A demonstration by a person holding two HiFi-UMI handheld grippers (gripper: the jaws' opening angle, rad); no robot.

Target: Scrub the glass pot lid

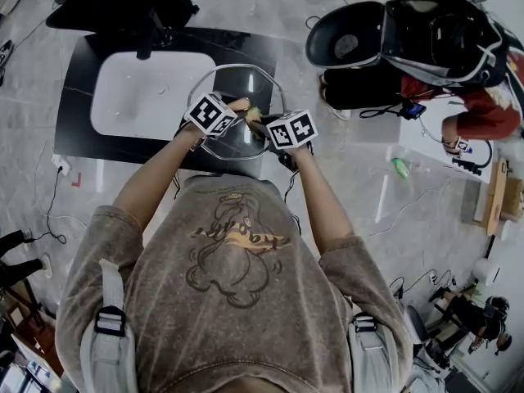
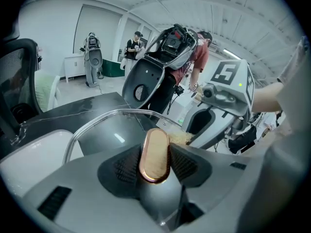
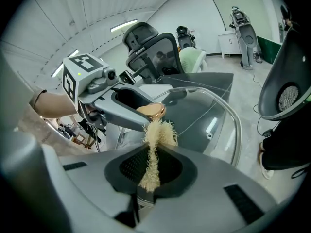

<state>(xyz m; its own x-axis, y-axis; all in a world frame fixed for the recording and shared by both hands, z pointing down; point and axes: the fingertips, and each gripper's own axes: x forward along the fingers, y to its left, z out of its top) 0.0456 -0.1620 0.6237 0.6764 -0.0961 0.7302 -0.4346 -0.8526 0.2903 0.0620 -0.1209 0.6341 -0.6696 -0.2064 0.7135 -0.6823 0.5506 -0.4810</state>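
Observation:
The glass pot lid [image 1: 246, 80] is held up over the black counter, tilted, with its steel rim showing. My left gripper [image 2: 154, 152] is shut on the lid's copper-coloured knob [image 2: 155, 149], and the glass [image 2: 109, 130] spreads out beyond the jaws. My right gripper [image 3: 153, 164] is shut on a beige fibrous scrubber [image 3: 154, 144], whose frayed end sits against the lid right beside the knob [image 3: 151, 111]. In the head view the left gripper [image 1: 237, 115] and right gripper [image 1: 264, 131] meet at the lid's near side. The lid's glass [image 3: 214, 115] extends right.
A white sink basin [image 1: 147, 92] is set in the black counter [image 1: 78, 97] just left of the lid. A black office chair [image 1: 123, 6] stands behind it. To the right are a black seat shell [image 1: 344, 39], a person in red [image 1: 483, 117] and floor cables.

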